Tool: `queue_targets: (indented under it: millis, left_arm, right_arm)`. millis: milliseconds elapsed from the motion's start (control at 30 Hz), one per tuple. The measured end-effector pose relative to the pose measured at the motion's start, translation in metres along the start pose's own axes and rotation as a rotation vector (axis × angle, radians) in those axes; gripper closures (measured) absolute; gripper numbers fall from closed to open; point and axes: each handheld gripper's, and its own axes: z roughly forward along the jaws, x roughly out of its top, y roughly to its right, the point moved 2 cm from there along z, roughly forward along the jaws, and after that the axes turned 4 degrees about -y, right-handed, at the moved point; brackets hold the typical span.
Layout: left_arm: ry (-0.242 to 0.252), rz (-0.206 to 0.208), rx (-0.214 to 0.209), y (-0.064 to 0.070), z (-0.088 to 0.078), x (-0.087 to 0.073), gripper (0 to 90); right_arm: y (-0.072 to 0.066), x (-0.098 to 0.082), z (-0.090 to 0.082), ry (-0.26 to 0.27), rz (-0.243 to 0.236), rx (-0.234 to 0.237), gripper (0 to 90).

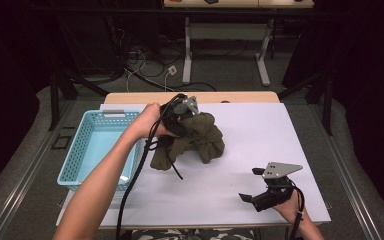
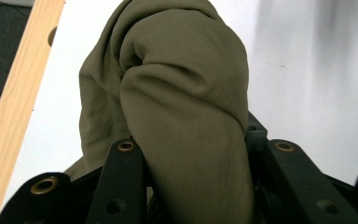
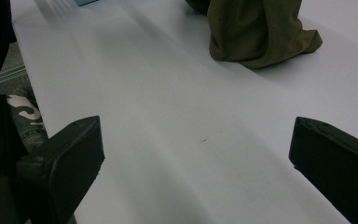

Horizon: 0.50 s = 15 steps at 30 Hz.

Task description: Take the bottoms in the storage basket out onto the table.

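Observation:
An olive-green cloth (image 1: 200, 137) is bunched up in the middle of the white table, its lower folds trailing on the surface. My left gripper (image 1: 182, 117) is shut on the top of the bundle, and in the left gripper view the fabric (image 2: 182, 107) bulges up between the black jaws. Near the front right corner my right gripper (image 1: 250, 184) rests low over the table, open with nothing between its jaws. The right gripper view has a hanging end of the cloth (image 3: 256, 32) farther off on the white surface.
A light blue plastic basket (image 1: 82, 150) stands at the table's left edge, beside my left forearm. The white sheet (image 1: 260, 130) covers the wooden tabletop, whose bare edge (image 1: 130, 97) runs along the far side. Cables trail from both grippers.

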Motion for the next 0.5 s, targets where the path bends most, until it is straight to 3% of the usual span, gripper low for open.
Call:
queue_targets:
  millis: [500]
  left_arm:
    - [-0.009, -0.01, -0.012, 0.004, 0.017, -0.001, 63.4]
  right_arm:
    - [0.0, 0.0, 0.0, 0.004, -0.002, -0.002, 2.9]
